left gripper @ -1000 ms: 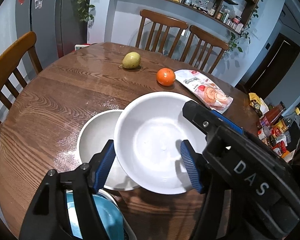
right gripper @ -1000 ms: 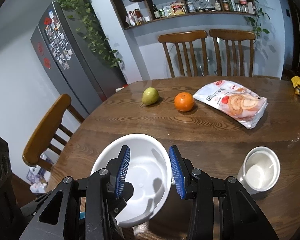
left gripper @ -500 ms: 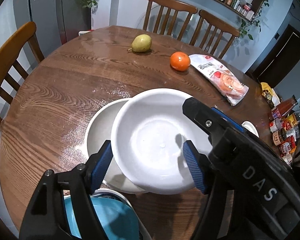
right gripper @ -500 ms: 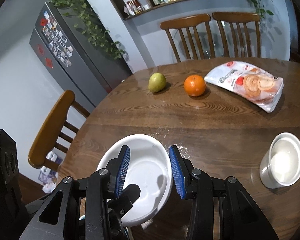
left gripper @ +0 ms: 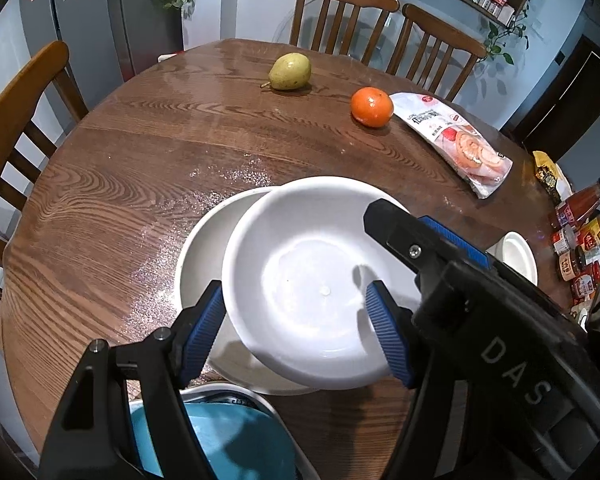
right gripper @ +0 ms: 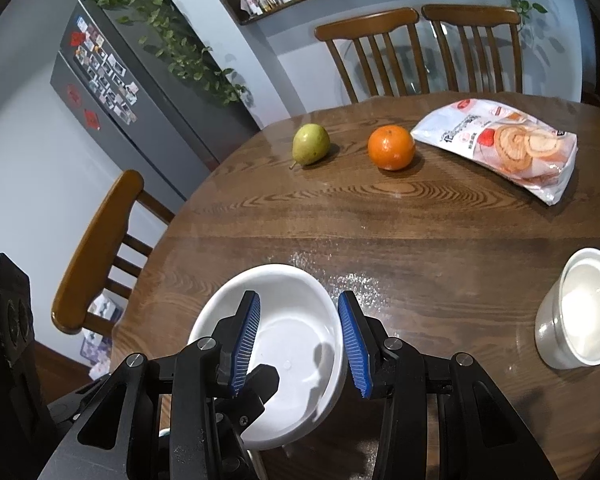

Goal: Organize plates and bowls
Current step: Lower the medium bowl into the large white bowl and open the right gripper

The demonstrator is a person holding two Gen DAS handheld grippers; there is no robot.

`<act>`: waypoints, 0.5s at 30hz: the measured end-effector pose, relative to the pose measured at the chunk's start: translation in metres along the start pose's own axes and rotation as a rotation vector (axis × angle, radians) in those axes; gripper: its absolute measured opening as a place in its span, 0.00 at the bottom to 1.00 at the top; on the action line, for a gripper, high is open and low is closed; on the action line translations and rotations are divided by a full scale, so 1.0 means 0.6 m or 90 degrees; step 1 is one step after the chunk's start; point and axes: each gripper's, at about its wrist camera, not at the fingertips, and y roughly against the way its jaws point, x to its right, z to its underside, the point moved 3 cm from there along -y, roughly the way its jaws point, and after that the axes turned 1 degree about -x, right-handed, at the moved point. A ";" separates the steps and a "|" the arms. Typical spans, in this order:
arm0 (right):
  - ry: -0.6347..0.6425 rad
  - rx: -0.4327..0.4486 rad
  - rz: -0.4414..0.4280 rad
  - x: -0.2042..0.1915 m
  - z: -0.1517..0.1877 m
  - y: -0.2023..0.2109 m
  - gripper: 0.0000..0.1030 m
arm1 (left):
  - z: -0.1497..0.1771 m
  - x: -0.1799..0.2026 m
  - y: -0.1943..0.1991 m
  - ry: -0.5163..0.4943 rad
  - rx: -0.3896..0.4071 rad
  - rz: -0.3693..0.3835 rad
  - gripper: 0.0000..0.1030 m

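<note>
Grippers, two, black frames with ribbed blue pads. Right gripper (right gripper: 299, 300): pinches the wall of the white bowl (left gripper: 300, 248), one finger inside, one outside the rim. Left gripper (left gripper: 294, 292): jaws spread, near rim of the white bowl between the pads, no press visible. White bowl, one: round, glossy, smooth; hangs tilted over the white plate (left gripper: 198, 264), overlapping its right part. White plate, one: round, shallow, flat on the table (left gripper: 120, 168). Blue dish (left gripper: 236, 440), one: turquoise inside, pale rim, at the near table edge under the left gripper. White cup (right gripper: 580, 308), one: cylindrical, upright, well apart to the right. Pear (left gripper: 290, 71), one, green-yellow; orange (left gripper: 371, 106), one, dimpled skin; snack packet (left gripper: 456, 140), one, shiny plastic, just beside the orange. Table, one: round, dark wood, strong grain, pale specks near the plate. Wooden chairs, three, slatted backs: one at the left (left gripper: 16, 92), two at the far side (left gripper: 340, 4) (left gripper: 440, 40). Against a second ago: left pads somewhat wider apart; white bowl lower and covering more of the white plate; more of the blue dish in the left view; cup rim newly showing there beyond the right gripper.
</note>
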 end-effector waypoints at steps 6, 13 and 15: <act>-0.006 -0.011 0.002 0.002 0.002 -0.005 0.43 | 0.000 0.001 -0.006 -0.006 -0.014 -0.005 0.70; -0.011 -0.029 0.003 0.003 0.006 -0.013 0.43 | 0.000 -0.002 -0.014 -0.011 -0.033 -0.009 0.70; -0.013 -0.036 0.005 0.003 0.006 -0.016 0.43 | 0.000 -0.002 -0.017 -0.012 -0.038 -0.010 0.70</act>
